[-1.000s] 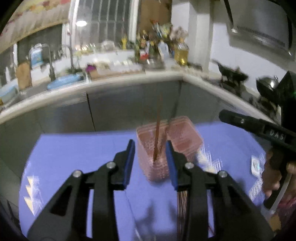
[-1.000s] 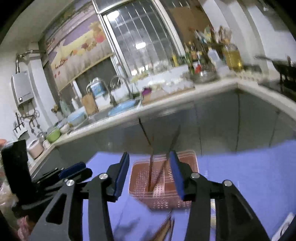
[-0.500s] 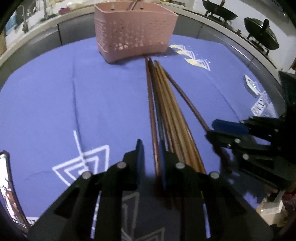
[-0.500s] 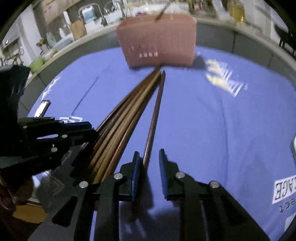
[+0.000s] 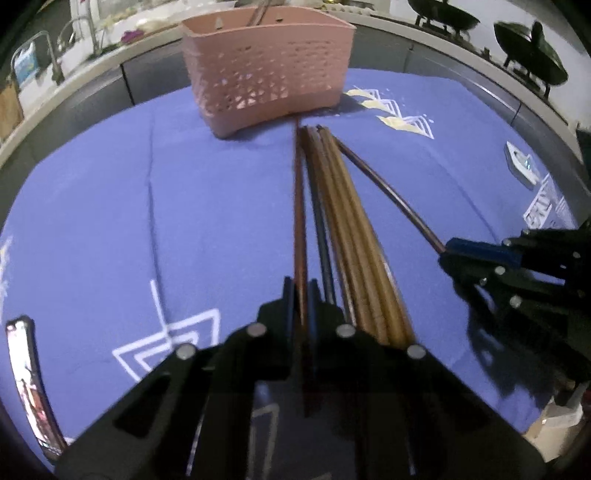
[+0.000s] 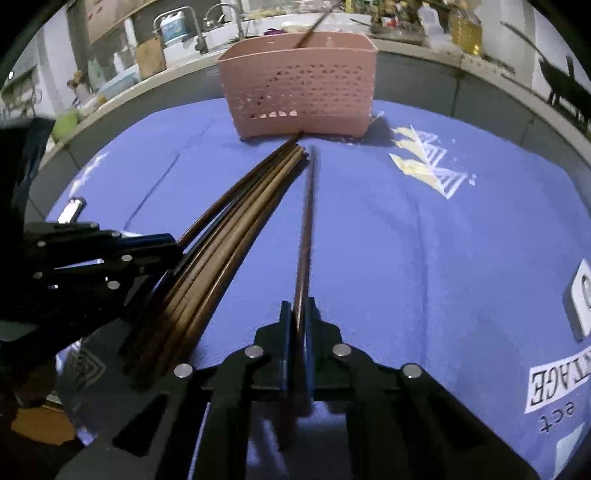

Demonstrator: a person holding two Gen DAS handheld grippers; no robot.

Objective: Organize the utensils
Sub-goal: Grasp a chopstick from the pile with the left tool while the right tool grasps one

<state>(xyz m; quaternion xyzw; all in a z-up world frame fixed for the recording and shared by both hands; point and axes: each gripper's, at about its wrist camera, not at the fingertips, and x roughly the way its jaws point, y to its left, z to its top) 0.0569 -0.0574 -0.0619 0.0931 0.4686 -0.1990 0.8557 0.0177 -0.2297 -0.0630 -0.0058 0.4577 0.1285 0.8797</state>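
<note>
A pink perforated utensil basket [image 5: 267, 66] stands at the far side of the blue cloth, with chopsticks leaning inside; it also shows in the right wrist view [image 6: 299, 98]. A bundle of brown chopsticks [image 5: 354, 236] lies on the cloth in front of it, also seen in the right wrist view [image 6: 229, 236]. My left gripper [image 5: 302, 295] is shut on a reddish chopstick [image 5: 298, 206] at the bundle's left side. My right gripper [image 6: 300, 314] is shut on a dark chopstick [image 6: 308, 214] lying apart on the bundle's right; it appears in the left wrist view [image 5: 458, 251].
A phone [image 5: 29, 384] lies at the cloth's left edge. A small white box [image 5: 522, 166] sits on the cloth at right, also in the right wrist view [image 6: 581, 299]. A kitchen counter with a sink and bottles [image 6: 207, 33] runs behind the table.
Both grippers dropped from above the basket to the cloth, then closed their jaws onto one chopstick each at the near end.
</note>
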